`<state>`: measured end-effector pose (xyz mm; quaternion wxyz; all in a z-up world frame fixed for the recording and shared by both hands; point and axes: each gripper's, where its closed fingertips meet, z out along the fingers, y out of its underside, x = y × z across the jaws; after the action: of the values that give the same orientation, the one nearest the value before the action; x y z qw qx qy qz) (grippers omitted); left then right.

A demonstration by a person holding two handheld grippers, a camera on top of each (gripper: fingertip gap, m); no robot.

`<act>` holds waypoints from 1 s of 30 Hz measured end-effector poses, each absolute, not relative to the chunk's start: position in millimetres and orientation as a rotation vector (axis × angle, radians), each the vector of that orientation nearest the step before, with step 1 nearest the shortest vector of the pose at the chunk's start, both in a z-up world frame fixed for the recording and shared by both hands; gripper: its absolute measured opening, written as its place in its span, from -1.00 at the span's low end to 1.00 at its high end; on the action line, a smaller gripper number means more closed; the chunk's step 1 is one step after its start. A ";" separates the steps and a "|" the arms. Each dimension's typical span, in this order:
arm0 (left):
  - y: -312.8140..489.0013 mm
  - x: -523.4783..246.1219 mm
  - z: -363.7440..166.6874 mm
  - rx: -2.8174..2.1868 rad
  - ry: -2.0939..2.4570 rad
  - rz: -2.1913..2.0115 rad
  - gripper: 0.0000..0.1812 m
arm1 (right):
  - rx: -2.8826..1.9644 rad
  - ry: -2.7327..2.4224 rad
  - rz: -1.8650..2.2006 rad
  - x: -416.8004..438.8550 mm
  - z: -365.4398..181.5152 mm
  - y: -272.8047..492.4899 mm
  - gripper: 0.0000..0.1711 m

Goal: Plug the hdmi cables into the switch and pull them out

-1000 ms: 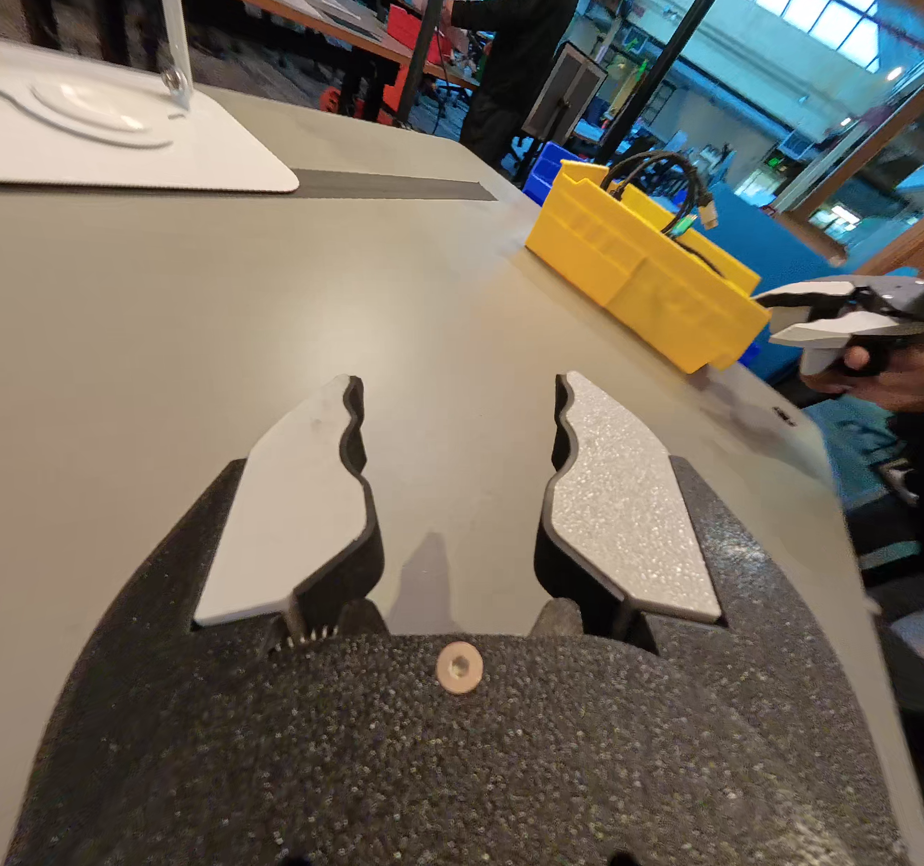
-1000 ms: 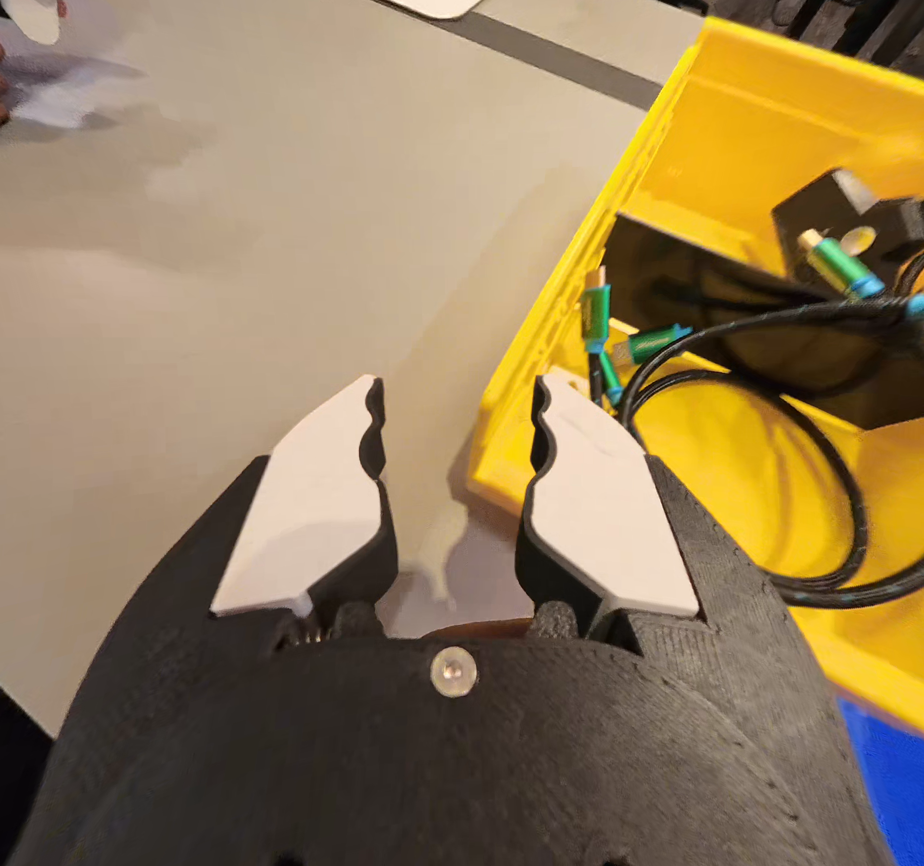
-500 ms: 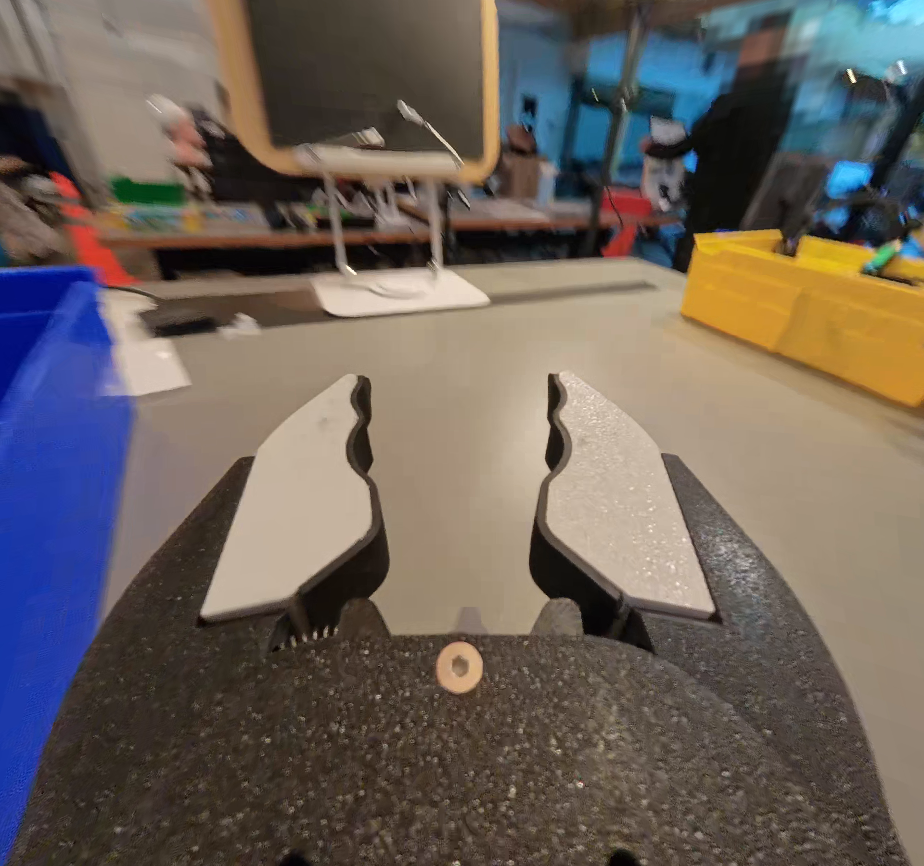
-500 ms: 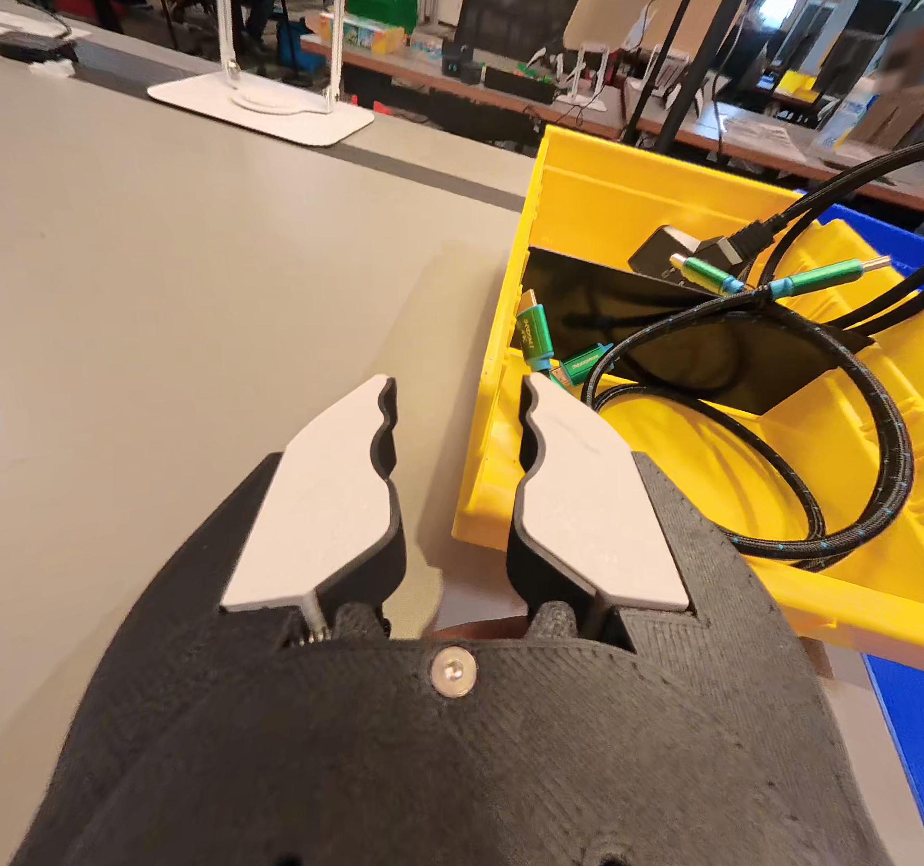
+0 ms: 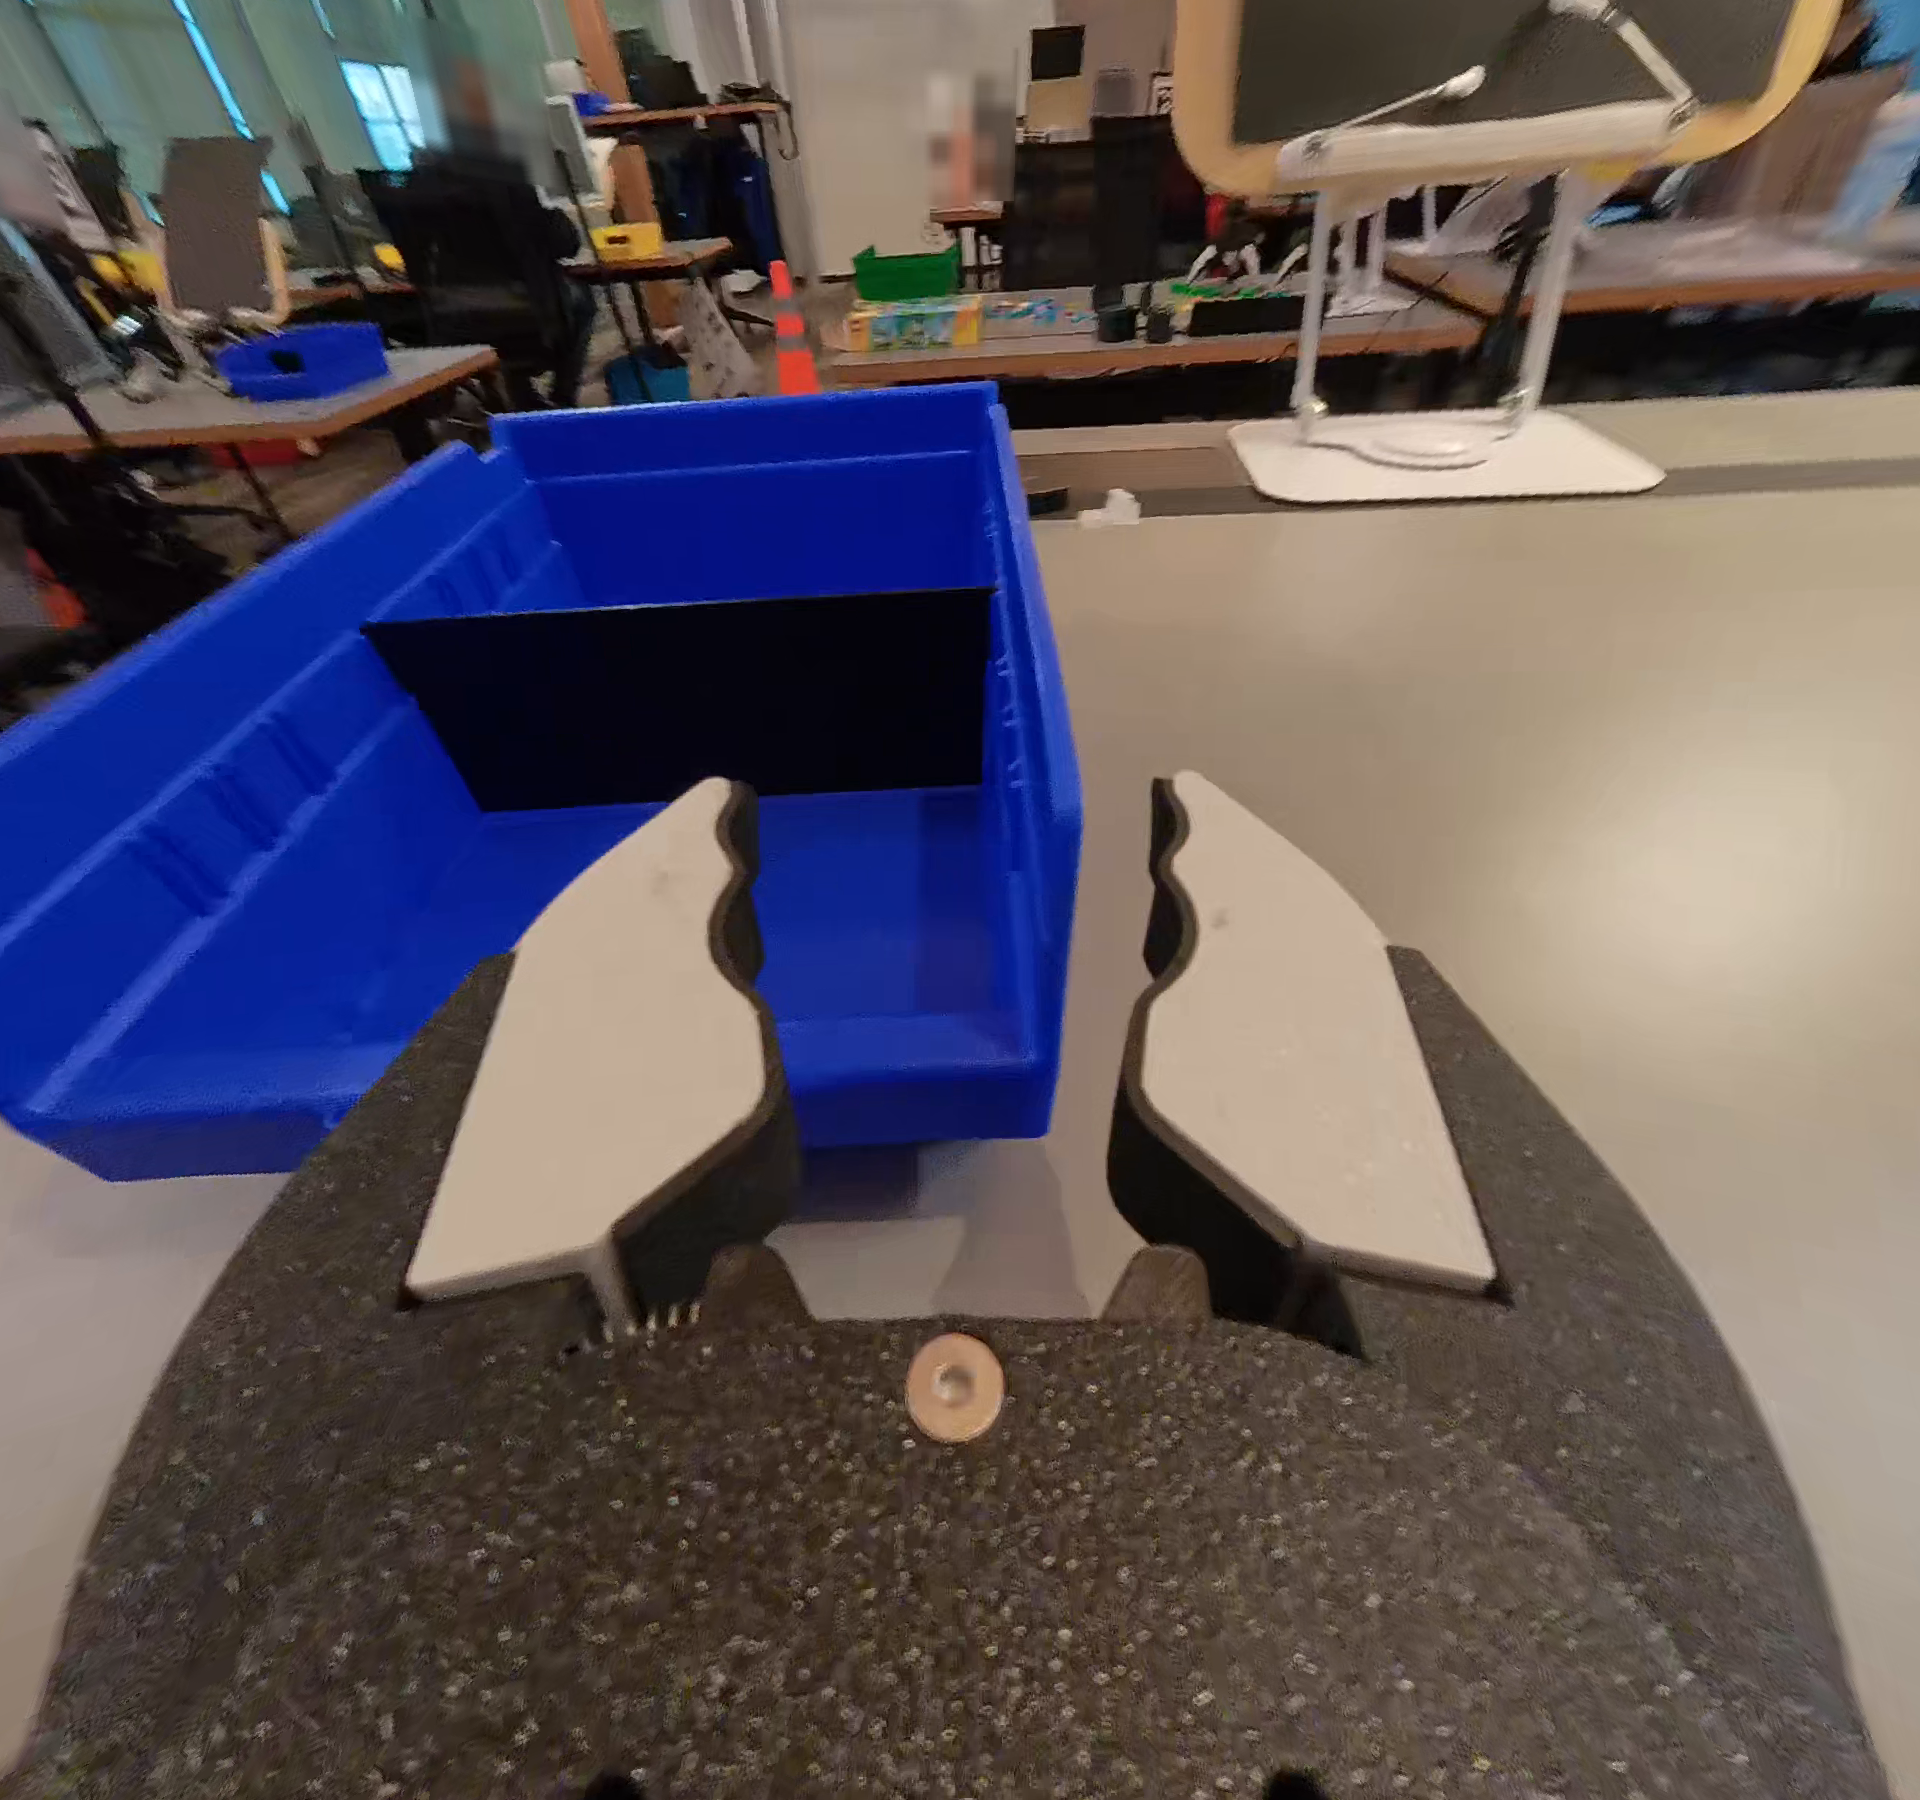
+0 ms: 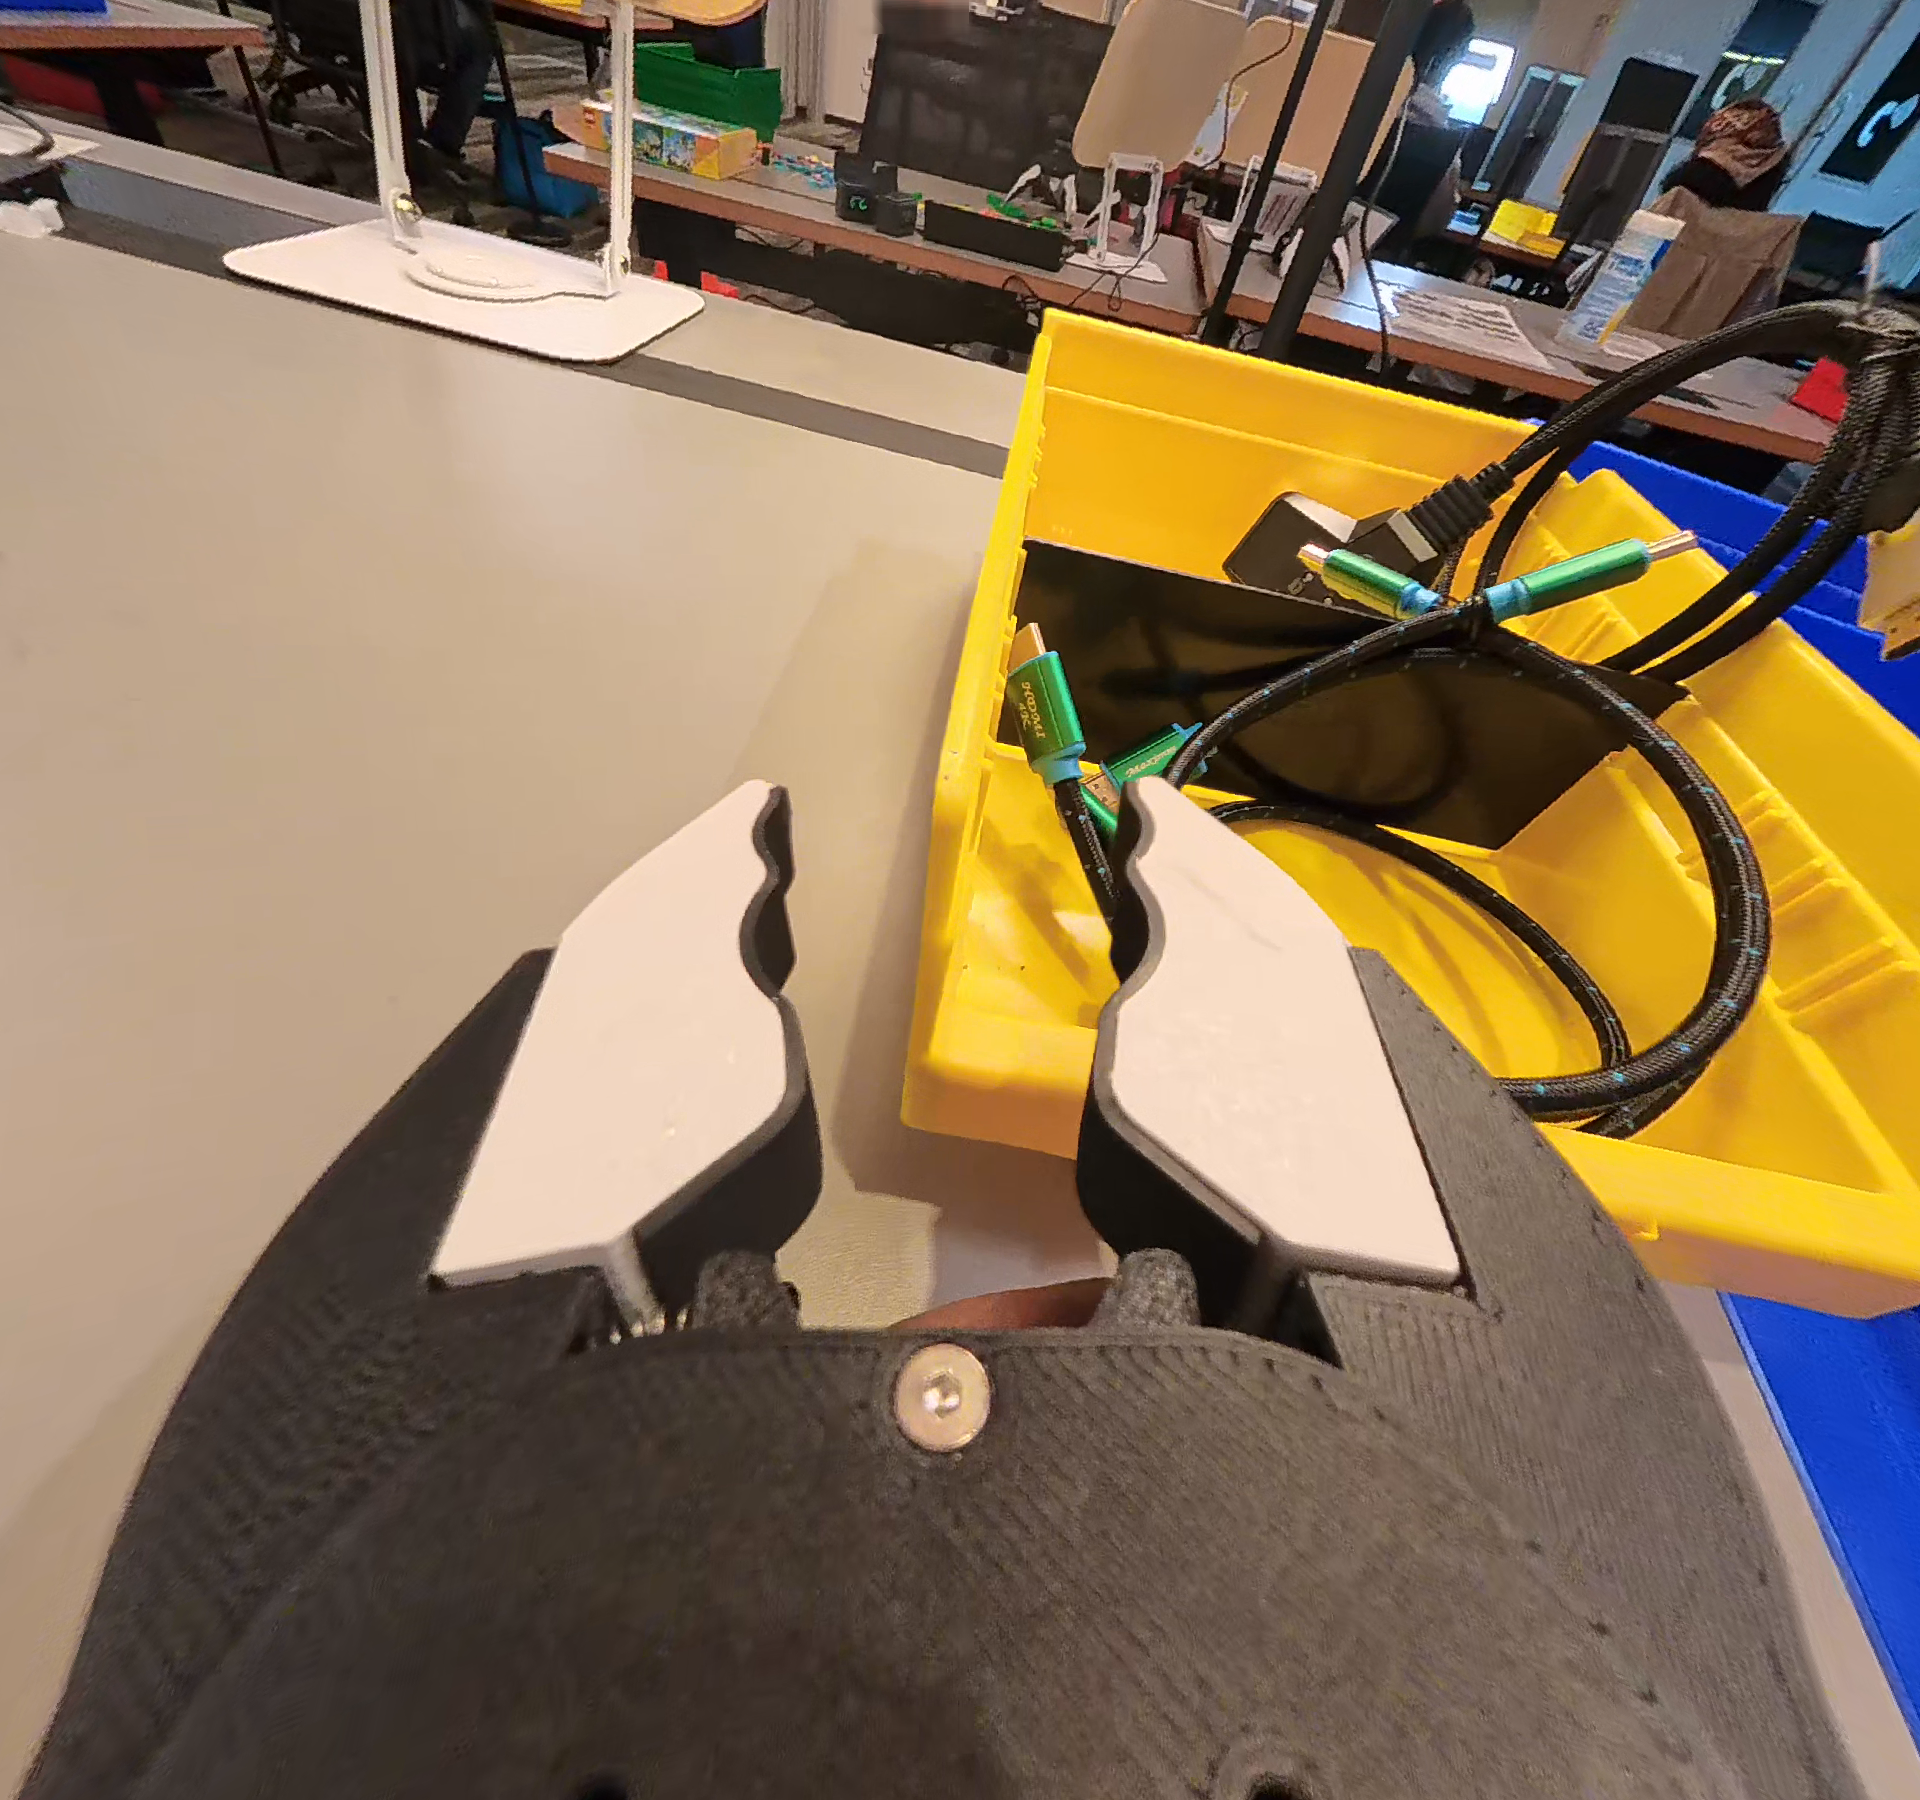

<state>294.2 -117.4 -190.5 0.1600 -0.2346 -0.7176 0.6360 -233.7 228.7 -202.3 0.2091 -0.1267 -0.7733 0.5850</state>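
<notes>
In the right wrist view a yellow bin (image 6: pixel 977 1075) holds braided black HDMI cables (image 6: pixel 1662 971) with green plugs (image 6: pixel 1044 716) and a small black switch box (image 6: pixel 1288 540) behind a black divider. My right gripper (image 6: pixel 951 800) is open and empty, its right finger over the bin's near left corner. In the left wrist view my left gripper (image 5: pixel 951 794) is open and empty, above the grey table at the right edge of an empty blue bin (image 5: pixel 1029 732) with a black divider (image 5: pixel 686 690).
A white lamp stand base (image 5: pixel 1444 462) sits at the table's far edge; it also shows in the right wrist view (image 6: pixel 468 290). A second blue bin (image 6: pixel 1849 1418) lies right of the yellow bin. Other desks and seated people are behind. My right fingertips sit around 65 cm from my left ones.
My left gripper has swung left, from facing the yellow bin to facing the blue bin. My right gripper has tilted up and moved closer to the yellow bin. Both stay open.
</notes>
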 end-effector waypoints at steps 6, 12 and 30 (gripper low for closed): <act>-120.8 295.9 -194.6 -0.806 -2.091 1.899 -0.26 | -0.366 -2.094 1.708 -232.8 -193.2 235.0 -0.38; -115.6 292.9 -202.5 -0.931 -2.127 1.907 -0.34 | -0.338 -2.072 1.714 -228.3 -191.0 236.4 -0.43; -122.5 285.5 -224.8 -1.073 -2.271 1.805 -0.77 | -0.378 -2.148 1.686 -232.8 -199.0 232.5 -0.73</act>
<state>285.5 -122.5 -224.8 0.0242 -0.3467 -0.7340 0.5835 -232.8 232.5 -199.0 0.1916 -0.1347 -0.7648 0.6002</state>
